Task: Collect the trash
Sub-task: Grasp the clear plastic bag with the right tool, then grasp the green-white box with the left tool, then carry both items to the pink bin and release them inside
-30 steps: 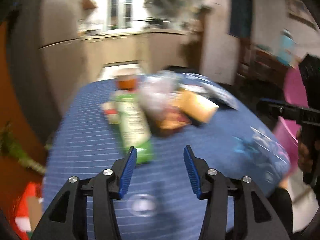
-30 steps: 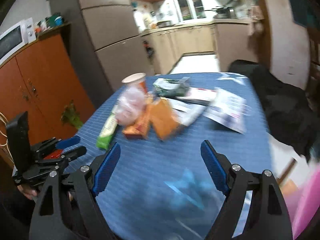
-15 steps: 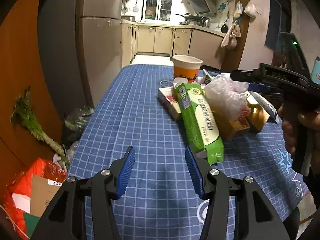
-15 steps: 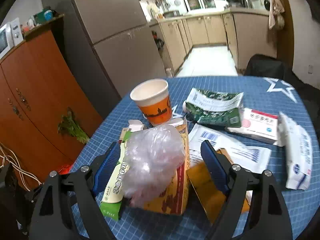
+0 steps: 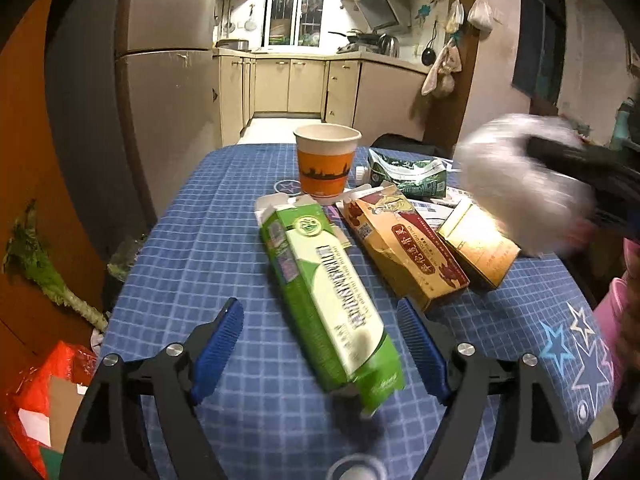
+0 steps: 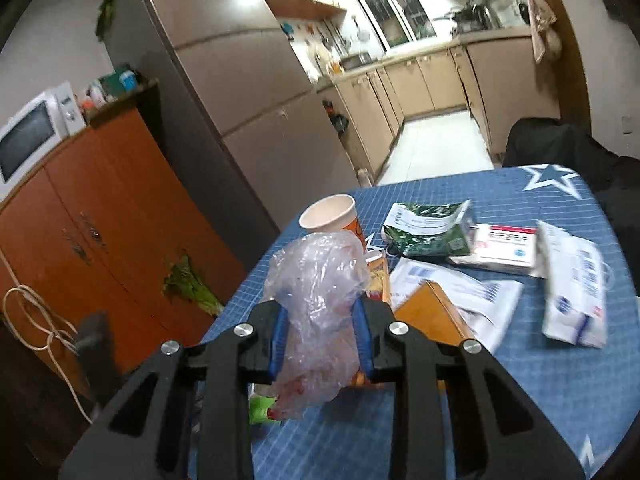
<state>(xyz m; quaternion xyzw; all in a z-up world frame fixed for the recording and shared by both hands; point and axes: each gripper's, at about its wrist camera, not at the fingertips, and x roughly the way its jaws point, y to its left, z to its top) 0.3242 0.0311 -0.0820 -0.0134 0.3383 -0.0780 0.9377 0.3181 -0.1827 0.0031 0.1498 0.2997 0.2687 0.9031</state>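
Note:
My right gripper (image 6: 320,332) is shut on a crumpled clear plastic bag (image 6: 320,276) and holds it above the blue table. The bag shows blurred at the right of the left wrist view (image 5: 520,184). My left gripper (image 5: 320,344) is open, low over the table, its fingers on either side of a long green carton (image 5: 328,296) lying flat. Beside the carton lie a brown carton (image 5: 404,244), a gold box (image 5: 476,244), an orange paper cup (image 5: 326,164) and a dark green packet (image 5: 408,174).
The blue checked tablecloth (image 5: 200,240) also bears white packets and a medicine box (image 6: 508,252) at the far right. A fridge (image 6: 240,92) and an orange cabinet (image 6: 100,220) stand to the left. A red bag (image 5: 44,392) lies on the floor.
My right gripper closed on the plastic bag and lifted it off the pile. My left gripper moved right and forward so the green carton now lies between its fingers.

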